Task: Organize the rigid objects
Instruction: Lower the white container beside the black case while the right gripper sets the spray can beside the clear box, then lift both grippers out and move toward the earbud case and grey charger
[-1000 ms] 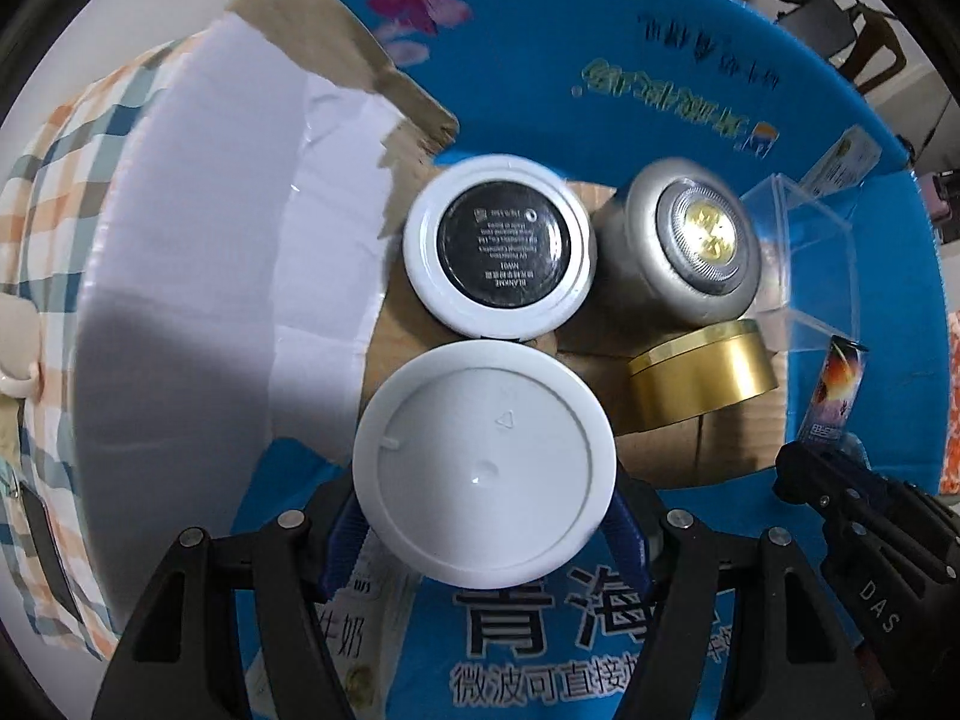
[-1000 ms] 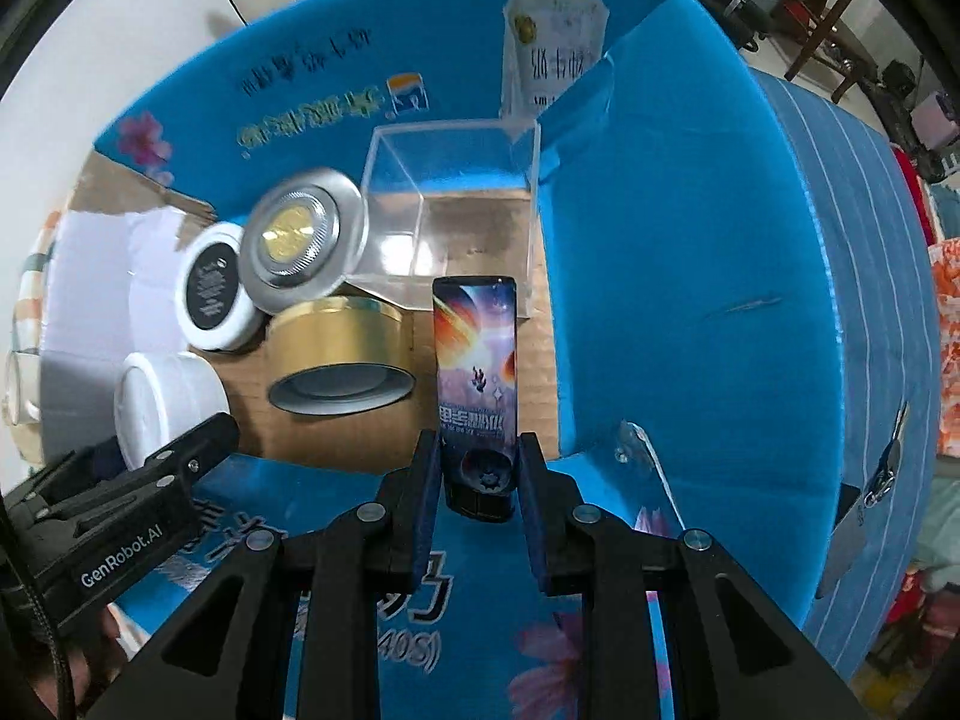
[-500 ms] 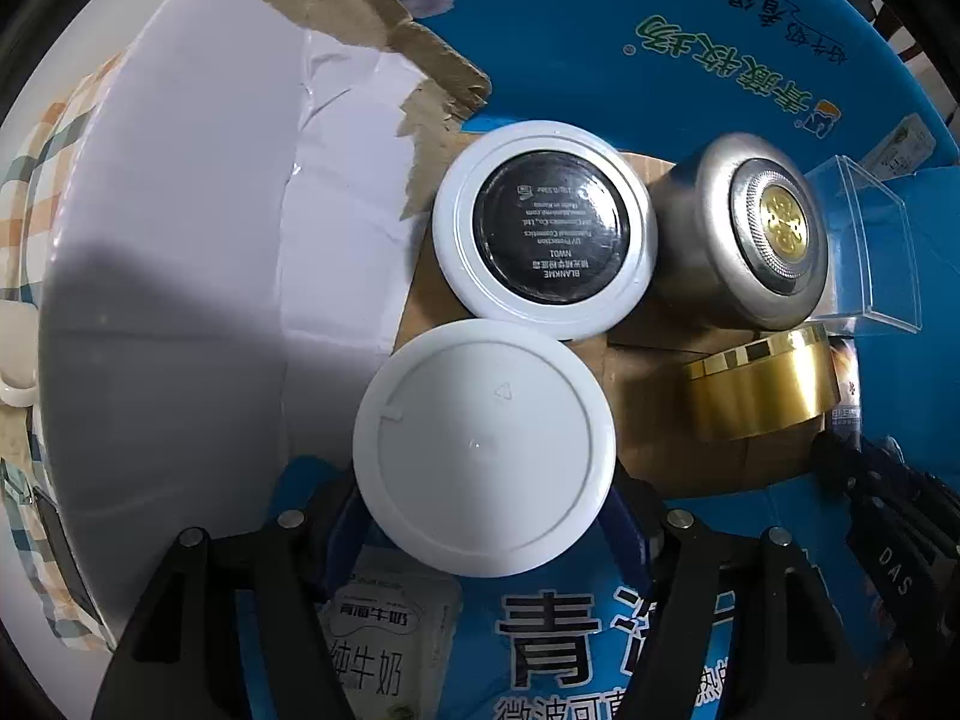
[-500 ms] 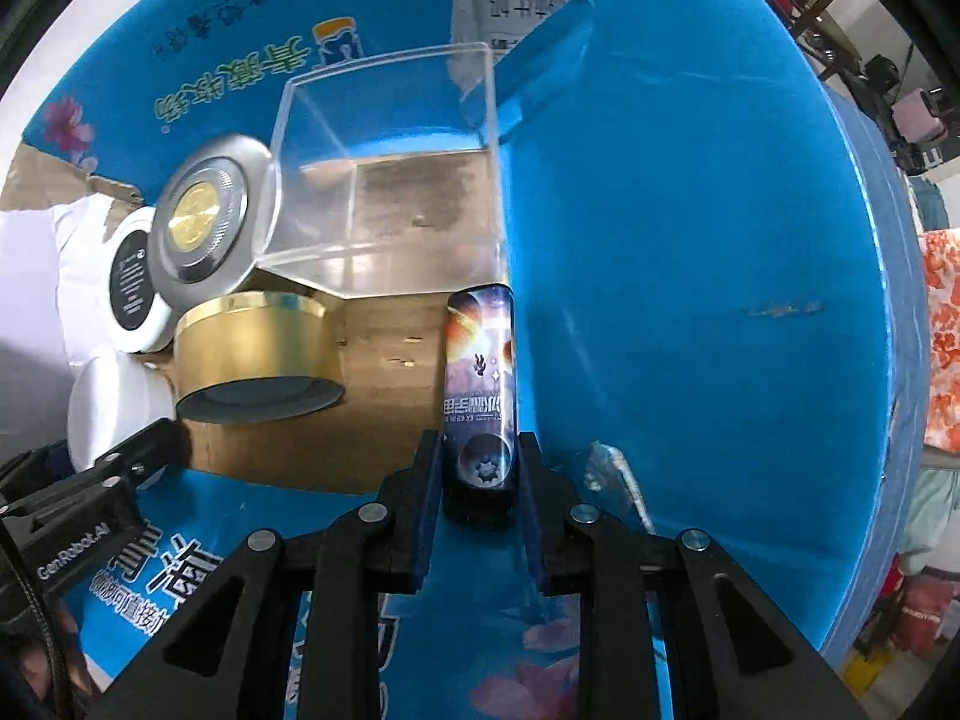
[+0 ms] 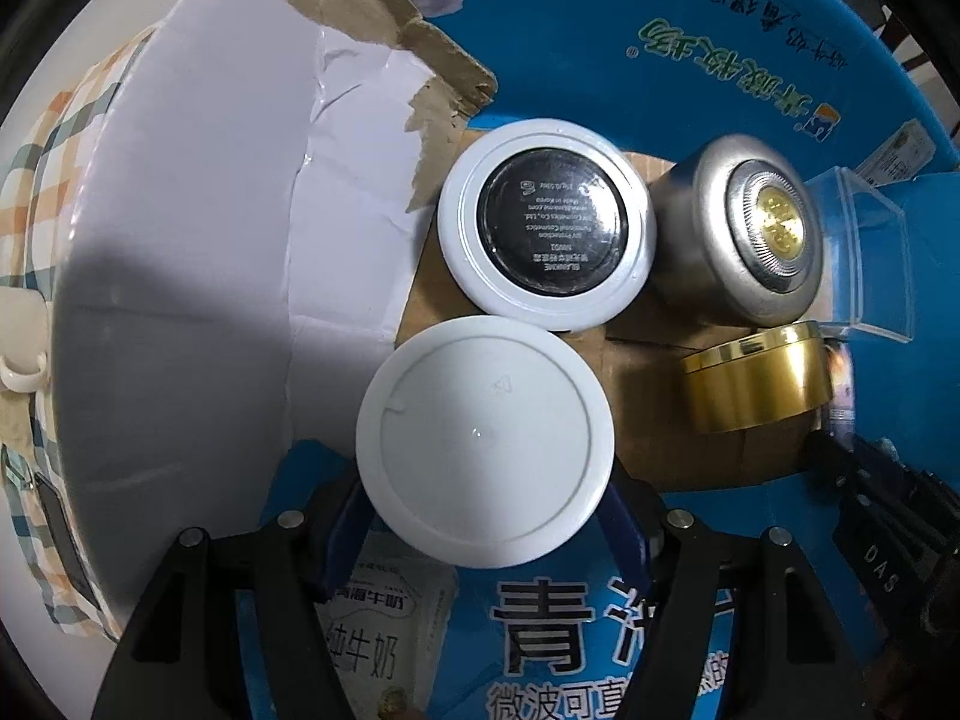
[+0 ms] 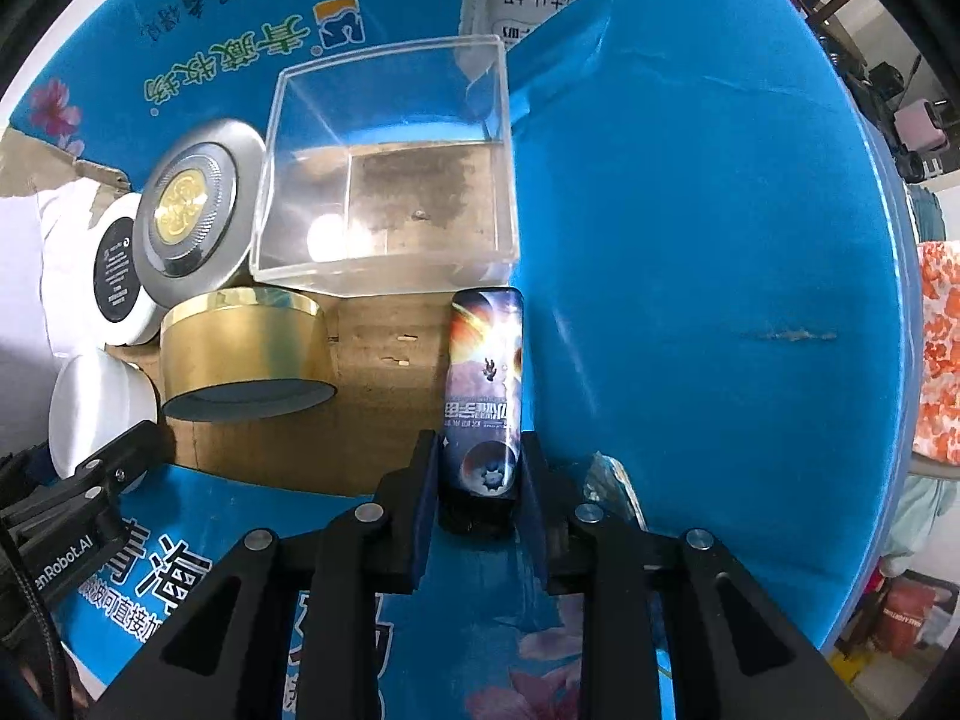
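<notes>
At the bottom of the right wrist view, the right gripper [image 6: 477, 480] clenched a slim printed box [image 6: 485, 384], likely to stand it upright against the blue carton wall [image 6: 690, 240]. In the lower centre of the left view, the left gripper [image 5: 483, 516] grasped a white round lid [image 5: 485, 441], probably to seat it beside the label-backed jar [image 5: 545, 225]. Farther off sat a gold tin [image 6: 246, 354], silver puck [image 6: 192, 210] and clear box [image 6: 390, 162] on the brown carton floor [image 6: 372, 360]. A checked cloth [image 5: 36, 192] showed at far left.

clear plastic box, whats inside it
Nothing visible inside the clear plastic box: through its walls only the brown cardboard floor shows. Its near-left bottom corner is covered by the gold tin.
</notes>
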Motion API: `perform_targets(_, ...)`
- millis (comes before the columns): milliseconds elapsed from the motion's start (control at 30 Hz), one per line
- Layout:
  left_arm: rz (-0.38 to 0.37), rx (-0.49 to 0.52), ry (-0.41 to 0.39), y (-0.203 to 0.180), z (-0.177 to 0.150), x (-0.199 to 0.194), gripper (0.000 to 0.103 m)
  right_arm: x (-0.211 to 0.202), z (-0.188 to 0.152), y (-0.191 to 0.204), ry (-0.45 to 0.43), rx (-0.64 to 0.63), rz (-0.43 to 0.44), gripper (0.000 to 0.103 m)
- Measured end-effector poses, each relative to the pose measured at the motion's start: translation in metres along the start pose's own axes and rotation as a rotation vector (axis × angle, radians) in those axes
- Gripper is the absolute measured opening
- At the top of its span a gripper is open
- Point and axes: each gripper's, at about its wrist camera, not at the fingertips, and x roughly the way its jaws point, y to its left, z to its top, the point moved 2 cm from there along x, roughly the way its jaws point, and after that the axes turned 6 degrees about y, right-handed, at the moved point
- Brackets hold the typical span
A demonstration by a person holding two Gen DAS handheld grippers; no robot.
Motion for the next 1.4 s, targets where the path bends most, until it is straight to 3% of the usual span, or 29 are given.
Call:
perform_targets(67,-0.004,-0.005,-0.011,0.002,0.000,-0.007,0.067,-0.003,-0.005,0.000,-0.001,-0.003,0.000,0.035)
perform_targets(200,-0.008,-0.008,-0.056,-0.002,-0.001,-0.026,0.091,-0.011,-0.012,0.003,-0.003,-0.013,0.015,0.048)
perform_targets(400,0.003,-0.003,-0.082,-0.010,-0.002,-0.047,0.097,-0.030,-0.016,0.004,-0.024,-0.022,0.034,0.066)
perform_targets(467,0.001,-0.004,-0.094,-0.013,-0.003,-0.054,0.103,-0.039,-0.018,0.004,-0.034,-0.023,0.044,0.081)
perform_targets(567,-0.005,0.000,-0.123,-0.015,-0.008,-0.071,0.103,-0.051,-0.020,0.003,-0.044,-0.032,0.049,0.094)
perform_targets(867,-0.005,0.014,-0.247,-0.019,-0.031,-0.138,0.103,-0.110,-0.046,-0.006,-0.129,-0.051,0.096,0.095)
perform_targets(1067,0.007,0.014,-0.348,-0.019,-0.069,-0.175,0.103,-0.164,-0.090,-0.015,-0.225,-0.053,0.124,0.095)
perform_targets(1400,0.020,0.015,-0.441,-0.015,-0.120,-0.227,0.103,-0.224,-0.145,-0.021,-0.318,-0.097,0.149,0.095)
